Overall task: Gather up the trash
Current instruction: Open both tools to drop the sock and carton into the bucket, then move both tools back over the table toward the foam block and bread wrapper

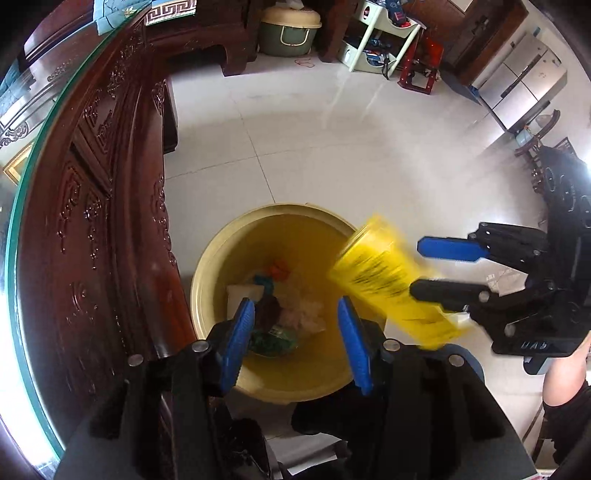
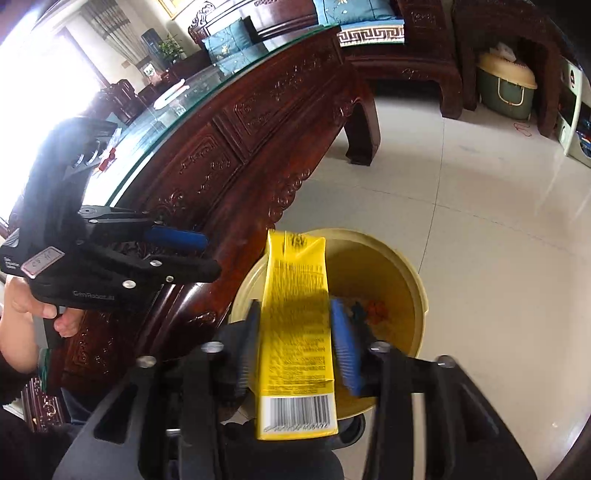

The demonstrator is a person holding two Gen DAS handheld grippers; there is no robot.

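A yellow carton (image 1: 391, 284) with black print and a barcode sits between the fingers of my right gripper (image 1: 417, 267), tilted over the right rim of a yellow bin (image 1: 207, 280). In the right wrist view the carton (image 2: 295, 332) stands between the blue pads, blurred, and the pads look slightly apart from it; I cannot tell whether they still grip it. The bin (image 2: 413, 288) holds mixed trash (image 1: 280, 306). My left gripper (image 1: 295, 325) is open and empty above the bin; it also shows in the right wrist view (image 2: 207, 254).
A carved dark wooden table (image 1: 110, 206) with a glass top stands just left of the bin. A pale tiled floor (image 1: 332, 147) spreads beyond. A green lidded container (image 1: 288, 29), a white shelf rack (image 1: 384, 37) and a red stool (image 1: 421, 70) stand far back.
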